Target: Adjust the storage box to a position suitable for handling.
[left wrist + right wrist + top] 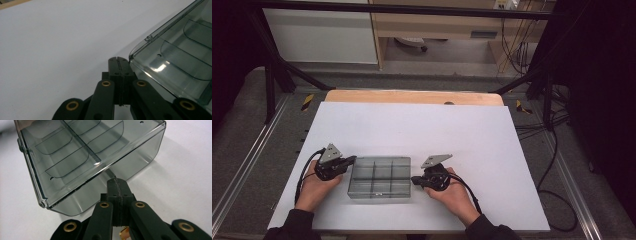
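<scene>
With both jaws closed empty, I press my left gripper (346, 162) and right gripper (416, 180) against opposite ends of the clear divided box (379, 177) on the white worktop (412, 125), where uneven pushing could skew or tip it.

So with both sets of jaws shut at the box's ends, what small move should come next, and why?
Probably press both inward together: the left gripper and right gripper, jaws shut and empty, flank the clear divided box at opposite ends, placed to squeeze or slide it rather than pinch it.
</scene>
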### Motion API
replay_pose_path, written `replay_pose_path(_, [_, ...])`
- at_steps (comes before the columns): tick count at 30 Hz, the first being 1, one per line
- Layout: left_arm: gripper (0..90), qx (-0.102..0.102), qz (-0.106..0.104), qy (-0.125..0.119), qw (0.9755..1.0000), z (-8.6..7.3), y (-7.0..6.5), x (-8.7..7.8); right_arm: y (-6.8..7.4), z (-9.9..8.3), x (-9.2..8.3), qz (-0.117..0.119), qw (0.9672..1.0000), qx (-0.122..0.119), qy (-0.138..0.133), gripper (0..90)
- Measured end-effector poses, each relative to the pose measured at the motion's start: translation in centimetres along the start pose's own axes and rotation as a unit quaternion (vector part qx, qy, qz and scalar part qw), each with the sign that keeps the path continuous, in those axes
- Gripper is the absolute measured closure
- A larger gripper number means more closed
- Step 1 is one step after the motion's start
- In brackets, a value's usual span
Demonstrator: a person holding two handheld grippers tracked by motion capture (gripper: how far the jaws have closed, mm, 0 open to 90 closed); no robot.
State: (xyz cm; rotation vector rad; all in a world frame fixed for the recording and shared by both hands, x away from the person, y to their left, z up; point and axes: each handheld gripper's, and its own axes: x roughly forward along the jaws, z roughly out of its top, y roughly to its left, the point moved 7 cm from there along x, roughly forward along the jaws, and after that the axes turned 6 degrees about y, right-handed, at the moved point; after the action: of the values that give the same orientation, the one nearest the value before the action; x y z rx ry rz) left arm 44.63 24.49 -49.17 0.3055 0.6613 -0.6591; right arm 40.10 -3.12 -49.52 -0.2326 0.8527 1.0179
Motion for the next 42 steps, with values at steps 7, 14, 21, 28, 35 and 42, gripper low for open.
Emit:
replay_pose_path(7, [90.0, -0.002, 0.000, 0.002, 1.0000, -0.1, 0.0, -0.1, 0.1, 0.0, 0.0, 0.001, 1.0000, 0.002, -0.001, 90.0])
replay_pose_path(14, [90.0, -0.004, 0.001, 0.003, 1.0000, -0.1, 0.0, -0.1, 0.0, -0.1, 0.2, 0.002, 1.0000, 0.000, 0.000, 90.0])
replay_pose_path(21, [90.0, -0.017, 0.028, 0.000, 0.9995, -0.2, -0.2, -1.0, -0.7, 0.2, -1.4, -0.012, 0.9996, 0.005, -0.026, 90.0])
replay_pose_path(28, [88.7, -0.061, 0.049, -0.031, 0.9965, -1.1, -0.2, -3.7, -1.9, 0.3, -3.3, -0.032, 0.9973, 0.014, -0.065, 90.0])
replay_pose_path(35, [67.0, -0.080, 0.067, -0.053, 0.9931, -1.4, -0.4, -5.8, -2.7, 1.3, -4.6, -0.071, 0.9908, 0.033, -0.110, 58.7])
replay_pose_path(42, [25.6, -0.104, 0.062, -0.077, 0.9897, -1.2, -1.1, -7.3, -2.2, 2.8, -5.4, -0.102, 0.9840, 0.030, -0.143, 21.8])
